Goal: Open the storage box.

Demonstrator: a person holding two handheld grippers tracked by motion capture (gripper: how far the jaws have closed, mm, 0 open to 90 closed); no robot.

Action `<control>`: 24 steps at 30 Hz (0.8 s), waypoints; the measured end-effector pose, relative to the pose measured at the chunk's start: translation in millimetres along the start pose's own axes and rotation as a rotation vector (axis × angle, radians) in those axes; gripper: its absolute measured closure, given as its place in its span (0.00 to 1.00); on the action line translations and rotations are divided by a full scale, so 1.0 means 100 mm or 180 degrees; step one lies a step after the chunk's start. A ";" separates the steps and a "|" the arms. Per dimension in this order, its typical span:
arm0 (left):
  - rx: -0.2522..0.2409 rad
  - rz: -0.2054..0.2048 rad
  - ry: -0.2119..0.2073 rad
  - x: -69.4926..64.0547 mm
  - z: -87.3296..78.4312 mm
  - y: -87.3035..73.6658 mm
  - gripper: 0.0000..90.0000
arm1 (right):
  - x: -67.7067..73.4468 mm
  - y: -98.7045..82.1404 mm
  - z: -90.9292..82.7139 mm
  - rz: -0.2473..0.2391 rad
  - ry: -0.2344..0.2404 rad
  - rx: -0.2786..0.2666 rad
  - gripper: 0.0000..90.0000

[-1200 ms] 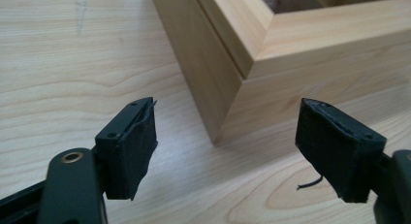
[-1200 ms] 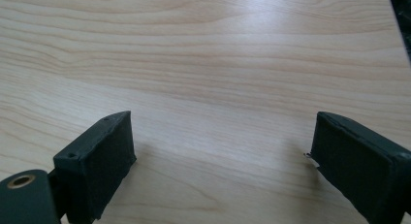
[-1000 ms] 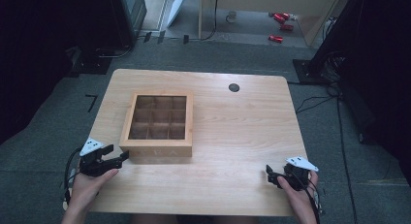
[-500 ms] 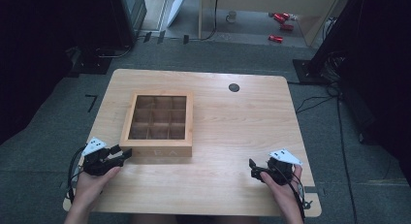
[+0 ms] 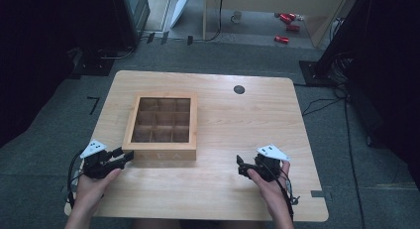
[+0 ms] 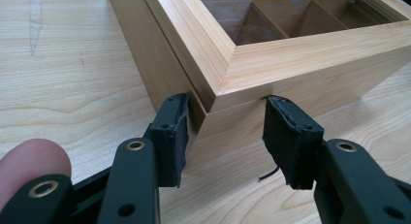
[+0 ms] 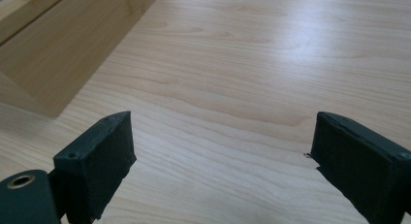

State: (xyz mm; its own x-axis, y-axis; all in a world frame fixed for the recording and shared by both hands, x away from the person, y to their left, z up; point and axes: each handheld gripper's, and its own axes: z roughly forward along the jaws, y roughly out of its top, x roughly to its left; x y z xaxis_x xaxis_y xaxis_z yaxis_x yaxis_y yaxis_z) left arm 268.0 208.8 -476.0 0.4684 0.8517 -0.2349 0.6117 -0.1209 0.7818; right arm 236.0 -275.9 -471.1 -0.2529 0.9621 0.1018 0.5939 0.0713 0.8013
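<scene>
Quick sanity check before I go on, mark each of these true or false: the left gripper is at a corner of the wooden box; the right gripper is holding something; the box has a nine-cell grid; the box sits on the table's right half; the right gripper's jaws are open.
1. The left gripper is at a corner of the wooden box. True: its jaws straddle the near left corner.
2. The right gripper is holding something. False: bare table lies between its jaws.
3. The box has a nine-cell grid. True.
4. The box sits on the table's right half. False: it sits on the left half.
5. The right gripper's jaws are open. True: they stand wide apart.
</scene>
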 end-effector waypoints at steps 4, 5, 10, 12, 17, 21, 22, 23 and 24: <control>0.0006 0.0000 -0.0001 0.00 0.00 0.00 0.59 | 0.13 0.06 0.06 -0.0024 0.0066 -0.0016 0.09; 0.0007 -0.0001 -0.0003 0.00 0.00 0.00 0.59 | 0.17 0.08 0.07 -0.0042 0.0083 -0.0020 0.09; 0.0014 -0.0007 -0.0007 0.00 0.00 0.01 0.59 | 0.35 0.14 0.16 -0.0104 0.0176 -0.0024 0.09; 0.0011 -0.0009 -0.0009 0.01 0.00 0.01 0.59 | 0.41 0.16 0.19 -0.0133 0.0208 -0.0027 0.09; 0.0012 -0.0001 -0.0020 0.01 -0.01 0.01 0.60 | 0.59 0.22 0.26 -0.0186 0.0297 -0.0029 0.09; 0.0015 -0.0003 -0.0023 0.02 -0.01 0.02 0.60 | 0.73 0.25 0.32 -0.0224 0.0360 -0.0030 0.09; 0.0014 -0.0007 -0.0027 0.02 -0.01 0.02 0.61 | 0.75 0.26 0.32 -0.0227 0.0373 -0.0030 0.09; 0.0013 -0.0010 -0.0029 0.02 -0.01 0.02 0.61 | 0.78 0.26 0.34 -0.0249 0.0390 -0.0032 0.09; 0.0013 -0.0012 -0.0031 0.02 -0.01 0.02 0.61 | 0.81 0.27 0.35 -0.0253 0.0406 -0.0035 0.09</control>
State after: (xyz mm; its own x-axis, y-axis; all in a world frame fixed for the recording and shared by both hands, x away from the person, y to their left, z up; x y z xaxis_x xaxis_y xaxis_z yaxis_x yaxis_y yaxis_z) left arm 269.1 211.0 -474.5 0.4724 0.8471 -0.2434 0.6159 -0.1198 0.7786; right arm 257.7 -187.1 -461.9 -0.3941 0.9123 0.1114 0.5601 0.1423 0.8161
